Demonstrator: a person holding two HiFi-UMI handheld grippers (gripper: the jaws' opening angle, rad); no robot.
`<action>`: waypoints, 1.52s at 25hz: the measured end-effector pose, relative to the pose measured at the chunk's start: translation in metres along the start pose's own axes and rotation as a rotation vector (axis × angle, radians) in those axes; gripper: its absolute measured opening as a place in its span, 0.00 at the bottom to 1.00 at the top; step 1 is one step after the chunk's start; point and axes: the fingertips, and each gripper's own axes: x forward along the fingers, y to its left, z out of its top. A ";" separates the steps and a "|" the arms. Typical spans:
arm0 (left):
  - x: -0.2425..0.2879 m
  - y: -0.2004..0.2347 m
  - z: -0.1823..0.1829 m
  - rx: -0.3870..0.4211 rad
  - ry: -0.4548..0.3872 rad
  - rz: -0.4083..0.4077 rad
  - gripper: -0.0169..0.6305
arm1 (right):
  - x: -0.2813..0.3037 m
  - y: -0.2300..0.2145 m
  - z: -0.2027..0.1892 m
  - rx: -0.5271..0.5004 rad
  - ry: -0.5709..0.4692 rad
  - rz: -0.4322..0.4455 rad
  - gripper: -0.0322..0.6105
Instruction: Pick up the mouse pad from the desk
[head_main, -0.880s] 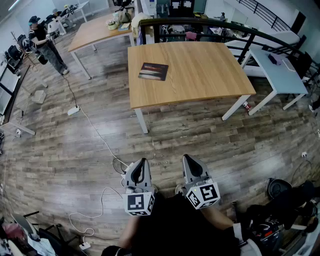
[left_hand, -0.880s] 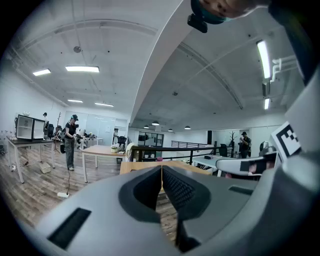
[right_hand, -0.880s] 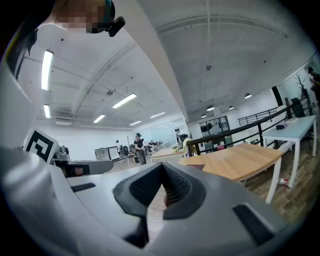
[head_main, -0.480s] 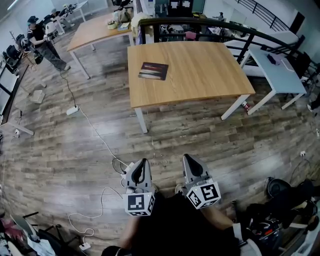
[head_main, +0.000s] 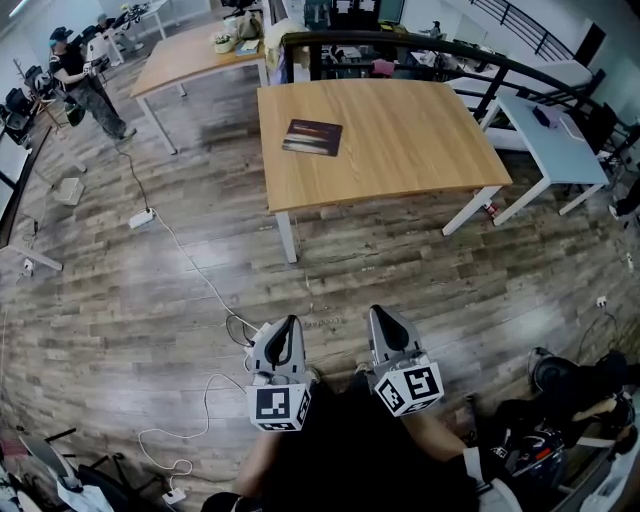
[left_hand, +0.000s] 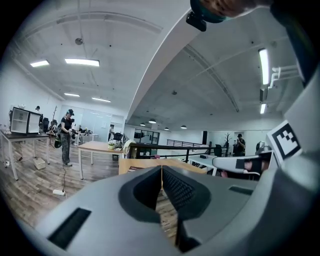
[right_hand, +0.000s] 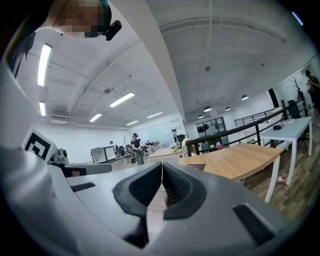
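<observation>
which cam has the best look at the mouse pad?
Head view: the mouse pad lies flat on the wooden desk, with its whole top visible. Both gripper views catch only a small, near edge-on sliver of it.

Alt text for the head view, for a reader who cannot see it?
A mouse pad lies on a wooden desk across the floor. The left gripper and right gripper, both shut and empty, sit near the person's body, well short of the desk.

The mouse pad (head_main: 312, 137) lies on the worktop (head_main: 410, 140), well ahead of both pairs of jaws and slightly left of them. The left gripper (head_main: 288, 324) and right gripper (head_main: 379, 314) are side by side over the floor (head_main: 420, 270). A cable (head_main: 190, 268) lies to their left.
</observation>
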 end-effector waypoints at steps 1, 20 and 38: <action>-0.001 0.005 -0.001 0.003 0.001 -0.006 0.06 | 0.002 0.004 -0.002 0.001 -0.001 -0.006 0.10; 0.100 0.072 0.001 -0.020 0.049 -0.002 0.06 | 0.121 -0.023 -0.005 0.008 0.031 -0.019 0.10; 0.331 0.105 0.047 -0.005 0.079 0.046 0.06 | 0.310 -0.156 0.038 0.015 0.067 0.021 0.10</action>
